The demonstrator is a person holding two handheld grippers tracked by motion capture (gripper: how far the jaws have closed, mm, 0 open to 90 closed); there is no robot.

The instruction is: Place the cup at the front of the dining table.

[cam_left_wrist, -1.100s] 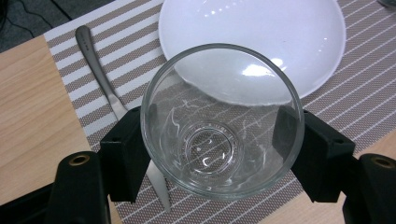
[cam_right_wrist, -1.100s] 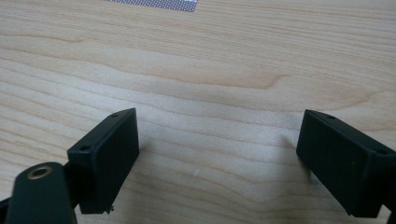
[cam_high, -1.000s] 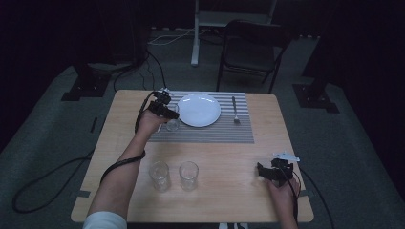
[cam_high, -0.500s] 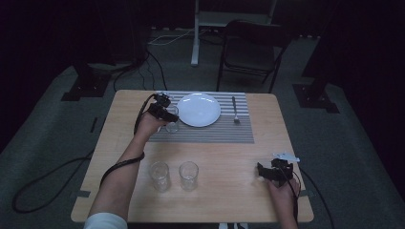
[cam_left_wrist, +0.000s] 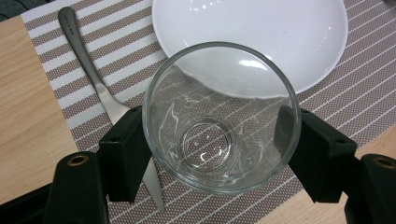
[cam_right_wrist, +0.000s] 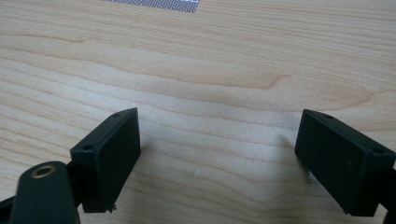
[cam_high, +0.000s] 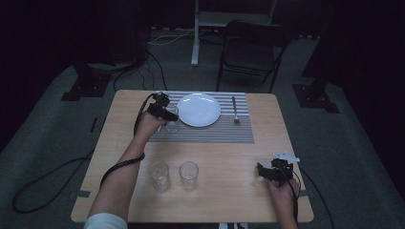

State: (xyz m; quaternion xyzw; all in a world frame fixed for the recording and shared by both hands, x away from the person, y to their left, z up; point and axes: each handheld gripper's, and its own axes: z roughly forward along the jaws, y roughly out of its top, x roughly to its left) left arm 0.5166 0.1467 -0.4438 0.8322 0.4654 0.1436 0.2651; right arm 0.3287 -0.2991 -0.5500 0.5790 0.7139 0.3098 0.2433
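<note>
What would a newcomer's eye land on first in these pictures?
The left gripper clamps a clear glass over the striped placemat, right beside the white plate. Two more glasses stand near the table's front edge, and the right gripper hangs open above bare wood.

Dim room, darkness all around. A light wooden table point(cam_high: 229, 200) stands on grey carpet point(cam_high: 52, 138). Beyond it, a black folding chair point(cam_high: 253, 47), a pale stand post point(cam_high: 195, 33), cables point(cam_high: 157, 40) trailing across the floor.
</note>
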